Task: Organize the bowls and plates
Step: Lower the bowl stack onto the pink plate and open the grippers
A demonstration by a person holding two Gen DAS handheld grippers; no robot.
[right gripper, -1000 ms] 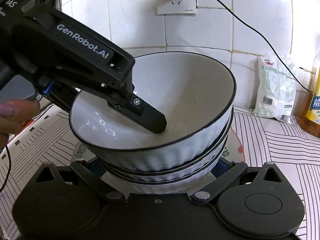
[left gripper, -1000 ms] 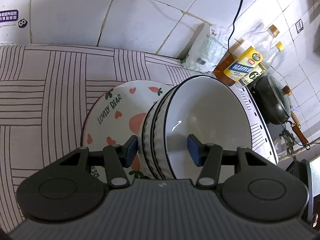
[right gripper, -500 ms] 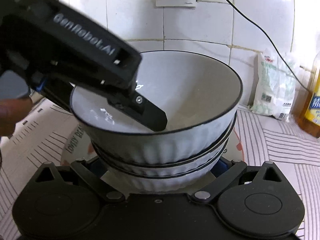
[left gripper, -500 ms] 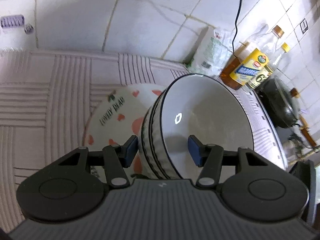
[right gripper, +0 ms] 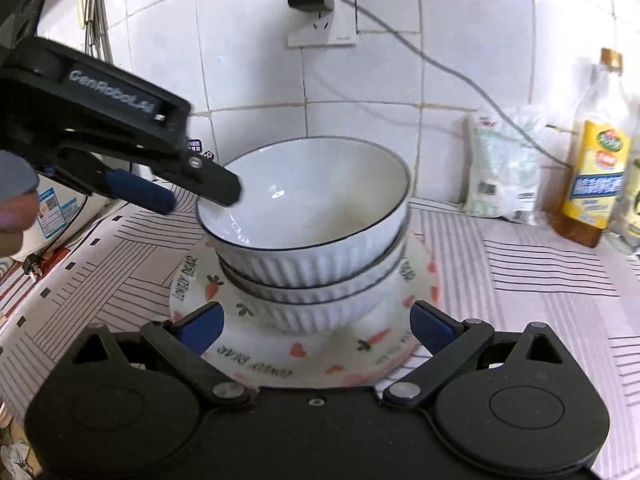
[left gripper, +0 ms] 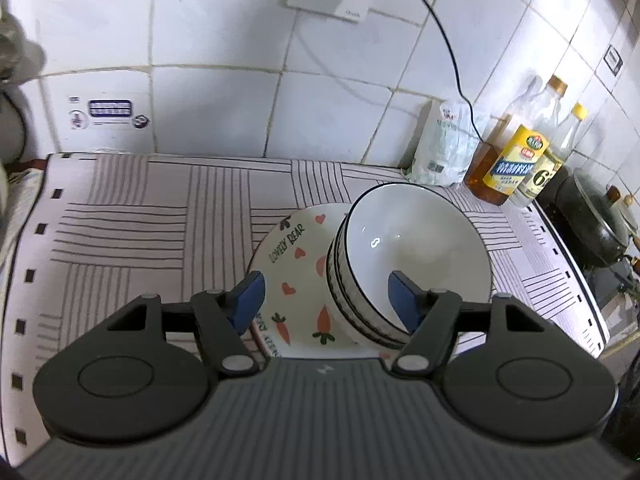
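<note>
Striped cloth (right gripper: pixel 540 280): 3 stacked bowls (right gripper: pixel 308 216) on plate (right gripper: pixel 416 344).

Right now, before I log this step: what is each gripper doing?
Left gripper: jaws opening, bowl stack rim between them, not gripped.
Right gripper: open, holding nothing.

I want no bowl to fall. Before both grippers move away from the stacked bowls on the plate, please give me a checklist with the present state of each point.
1. Bowl stack sits on the plate: ok.
2. Bowls nested straight: not ok, the top one sits askew.
3. Left gripper free of the rim: ok, jaws opening, pads clear.
4. Right gripper free of the stack: ok, open, pads clear.
5. Plate flat on the cloth: cannot tell.
</note>
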